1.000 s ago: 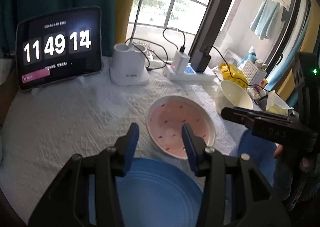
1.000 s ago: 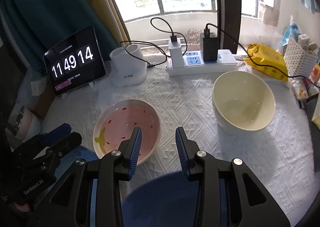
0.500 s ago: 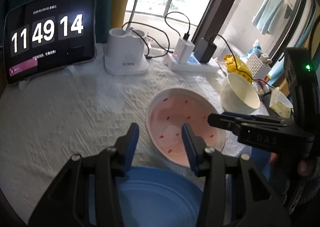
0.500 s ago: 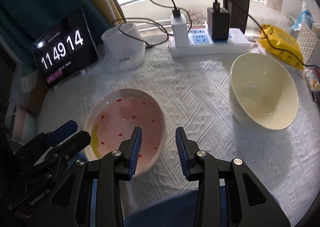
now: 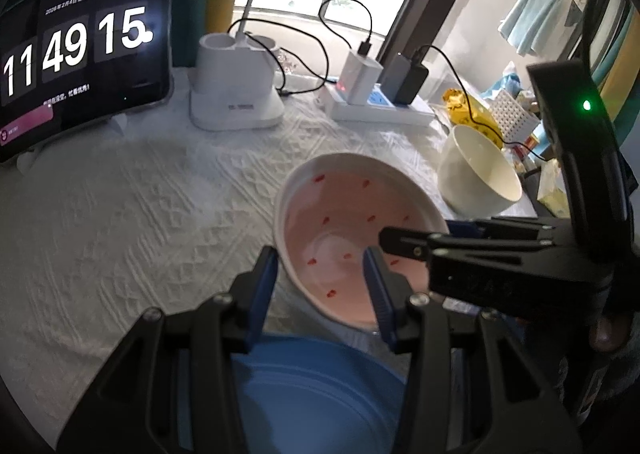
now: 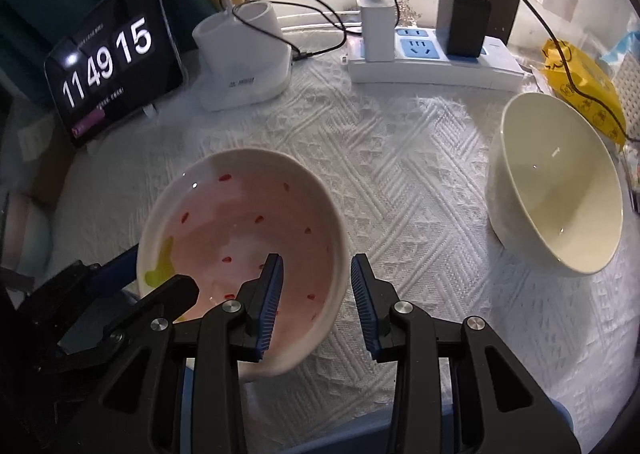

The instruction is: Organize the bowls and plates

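Observation:
A pink bowl with red specks sits on the white cloth. My left gripper is open, its jaws either side of the bowl's near left rim. My right gripper is open, its jaws either side of the bowl's right rim; it also shows in the left wrist view. A cream bowl stands to the right. A blue plate lies under my left gripper; another blue plate's edge shows under my right gripper.
A tablet clock stands at the back left. A white charging dock and a power strip with adapters line the back. A yellow packet and a white basket are at the right.
Both grippers have moved forward and down onto the pink bowl, which now looks larger. The right jaws now straddle its rim. Both jaws stay open.

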`<state>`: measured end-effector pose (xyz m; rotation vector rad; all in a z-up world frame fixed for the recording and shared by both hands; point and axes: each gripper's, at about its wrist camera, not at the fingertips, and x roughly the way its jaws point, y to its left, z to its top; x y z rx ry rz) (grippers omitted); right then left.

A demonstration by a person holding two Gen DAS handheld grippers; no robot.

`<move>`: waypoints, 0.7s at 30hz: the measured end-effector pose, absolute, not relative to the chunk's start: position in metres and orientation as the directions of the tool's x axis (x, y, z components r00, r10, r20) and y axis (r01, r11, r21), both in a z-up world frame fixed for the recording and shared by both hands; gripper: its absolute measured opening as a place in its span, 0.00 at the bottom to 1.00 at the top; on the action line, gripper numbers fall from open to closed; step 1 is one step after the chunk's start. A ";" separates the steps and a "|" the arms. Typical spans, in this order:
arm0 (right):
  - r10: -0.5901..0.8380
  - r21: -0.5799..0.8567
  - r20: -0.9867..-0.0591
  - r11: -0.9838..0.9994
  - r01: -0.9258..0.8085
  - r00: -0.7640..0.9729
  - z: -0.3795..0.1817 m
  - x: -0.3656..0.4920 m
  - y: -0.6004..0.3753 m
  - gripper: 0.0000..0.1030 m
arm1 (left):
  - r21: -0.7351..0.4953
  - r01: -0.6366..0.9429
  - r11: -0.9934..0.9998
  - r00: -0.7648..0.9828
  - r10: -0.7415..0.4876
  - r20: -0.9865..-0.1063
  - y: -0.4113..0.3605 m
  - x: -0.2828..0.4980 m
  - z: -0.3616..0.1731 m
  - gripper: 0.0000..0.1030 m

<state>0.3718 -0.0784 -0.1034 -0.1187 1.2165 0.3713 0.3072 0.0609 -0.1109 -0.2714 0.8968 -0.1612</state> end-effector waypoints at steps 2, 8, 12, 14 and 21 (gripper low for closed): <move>0.216 0.104 -0.931 0.930 -0.352 0.294 -0.105 0.372 -0.075 0.36 | -0.315 0.025 0.949 0.620 -0.262 -0.739 0.063 0.307 -0.111 0.44; 0.208 0.085 -0.928 0.926 -0.368 0.310 -0.106 0.370 -0.073 0.34 | -0.296 0.029 0.955 0.628 -0.248 -0.738 0.062 0.308 -0.114 0.41; 0.208 0.081 -0.923 0.927 -0.367 0.322 -0.104 0.369 -0.074 0.28 | -0.303 0.019 0.953 0.622 -0.248 -0.743 0.065 0.310 -0.116 0.37; 0.207 0.079 -0.922 0.928 -0.365 0.326 -0.104 0.369 -0.074 0.28 | -0.305 0.018 0.952 0.623 -0.249 -0.742 0.065 0.310 -0.117 0.37; 0.218 0.077 -0.908 0.926 -0.370 0.357 -0.099 0.365 -0.073 0.28 | -0.290 0.022 0.957 0.655 -0.233 -0.719 0.065 0.305 -0.110 0.37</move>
